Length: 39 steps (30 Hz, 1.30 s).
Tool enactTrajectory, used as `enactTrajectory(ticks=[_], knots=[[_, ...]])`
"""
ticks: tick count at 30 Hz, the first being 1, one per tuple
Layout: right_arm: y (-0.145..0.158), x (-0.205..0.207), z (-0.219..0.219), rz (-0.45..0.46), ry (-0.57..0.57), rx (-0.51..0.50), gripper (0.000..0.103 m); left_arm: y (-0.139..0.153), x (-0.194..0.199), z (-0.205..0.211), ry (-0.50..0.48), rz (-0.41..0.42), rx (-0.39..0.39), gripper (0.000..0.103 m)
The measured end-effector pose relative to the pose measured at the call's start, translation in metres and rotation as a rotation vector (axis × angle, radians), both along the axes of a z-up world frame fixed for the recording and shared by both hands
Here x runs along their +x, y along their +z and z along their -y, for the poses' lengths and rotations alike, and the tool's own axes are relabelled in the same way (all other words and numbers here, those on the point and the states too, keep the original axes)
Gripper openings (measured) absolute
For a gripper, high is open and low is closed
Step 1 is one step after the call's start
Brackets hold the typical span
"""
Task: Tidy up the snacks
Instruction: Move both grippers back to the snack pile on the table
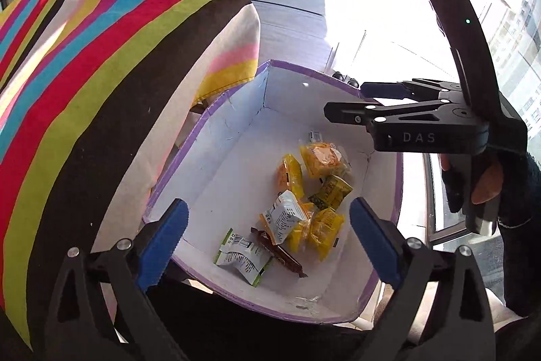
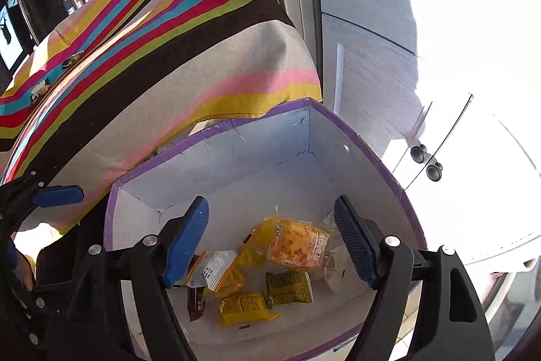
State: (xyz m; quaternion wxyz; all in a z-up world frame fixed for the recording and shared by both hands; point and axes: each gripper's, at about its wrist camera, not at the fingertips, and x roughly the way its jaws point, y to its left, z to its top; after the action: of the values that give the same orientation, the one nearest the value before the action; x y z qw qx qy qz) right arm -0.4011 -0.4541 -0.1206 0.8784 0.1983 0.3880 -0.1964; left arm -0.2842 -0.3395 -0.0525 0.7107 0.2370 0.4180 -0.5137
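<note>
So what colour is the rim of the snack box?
Purple, around the box rim, with a white inside; the right wrist view shows it best.

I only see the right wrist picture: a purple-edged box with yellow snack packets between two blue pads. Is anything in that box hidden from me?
Observer: Yes. A green-and-white packet lies in the box beside the brown bar, at the end nearest the left claw.
Operator: Who holds my claw?
Observer: A hand in a dark fingerless glove grips the handle of the right claw.
Operator: What is the other claw doing?
Observer: The left claw hangs open over the box, with nothing between its pads.
</note>
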Motion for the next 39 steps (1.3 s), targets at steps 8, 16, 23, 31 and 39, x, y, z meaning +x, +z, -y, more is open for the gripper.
enactTrajectory(ticks=[8,16,23,31,39], knots=[[0.026,0.032,-0.033,0.079,0.109,0.018,0.084,0.057,0.032,-0.093,0.215,0.205,-0.109,0.100],[0.070,0.091,-0.117,0.129,0.371,-0.104,0.087,0.079,0.118,-0.214,0.589,0.263,-0.154,0.100],[0.090,0.180,-0.184,0.109,0.574,-0.231,0.087,0.066,0.214,-0.328,0.935,0.134,-0.171,0.101],[0.084,0.307,-0.222,0.019,0.692,-0.240,0.087,0.065,0.283,-0.396,1.121,0.120,-0.111,0.101],[0.087,0.419,-0.230,-0.018,0.784,-0.205,0.087,0.049,0.308,-0.403,1.150,0.080,-0.022,0.101]])
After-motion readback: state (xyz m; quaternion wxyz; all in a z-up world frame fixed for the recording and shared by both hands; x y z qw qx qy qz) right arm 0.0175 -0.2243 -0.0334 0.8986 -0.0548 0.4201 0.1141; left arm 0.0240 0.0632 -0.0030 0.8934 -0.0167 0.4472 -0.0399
